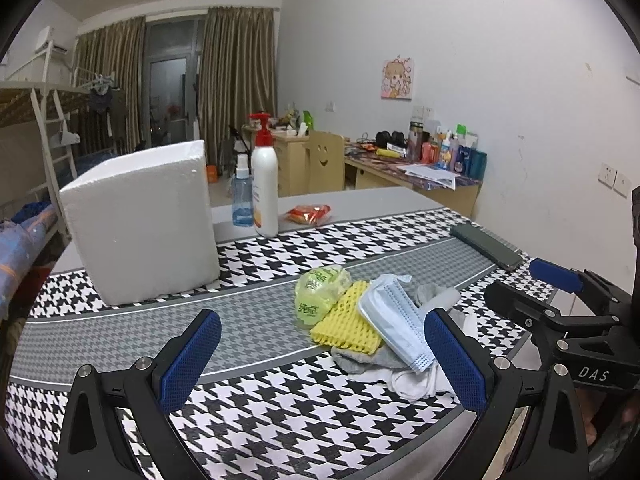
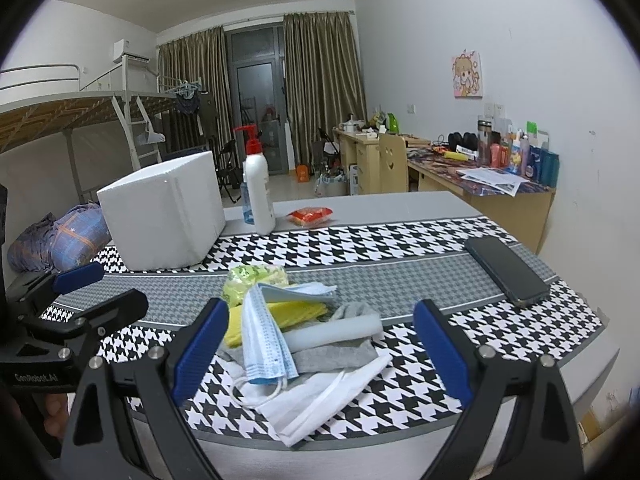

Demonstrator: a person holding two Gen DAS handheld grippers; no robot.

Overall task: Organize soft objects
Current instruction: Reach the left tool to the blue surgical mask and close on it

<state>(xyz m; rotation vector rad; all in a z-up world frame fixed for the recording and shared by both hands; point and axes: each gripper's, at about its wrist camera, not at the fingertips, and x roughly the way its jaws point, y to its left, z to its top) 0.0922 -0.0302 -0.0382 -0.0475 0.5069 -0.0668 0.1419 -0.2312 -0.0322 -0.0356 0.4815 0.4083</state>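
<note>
Buried under the blue face mask [image 2: 266, 332] and yellow foam net [image 1: 344, 322]: most of the grey sock [image 2: 336, 354]. Half-covered by that pile: white mask [image 2: 320, 400]. Unreadable: print on the green packet [image 1: 320, 292]. Hidden behind the white bottle [image 2: 258, 192]: most of the blue spray bottle [image 2: 246, 204].

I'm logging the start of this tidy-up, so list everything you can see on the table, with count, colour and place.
White foam box: one, white, far left of table.
White pump bottle with red top: one, right of the box.
Blue spray bottle: one, beside the pump bottle.
Red snack packet: one, behind the cloth.
Dark phone: one, black, right side.
Yellow-green plastic bag: one, pile's far side.
Yellow foam net: one, mid-pile.
Blue face mask: one, atop pile.
Grey sock: one, under mask.
White mask: one, near edge.
Left gripper: open.
Right gripper: open.
</note>
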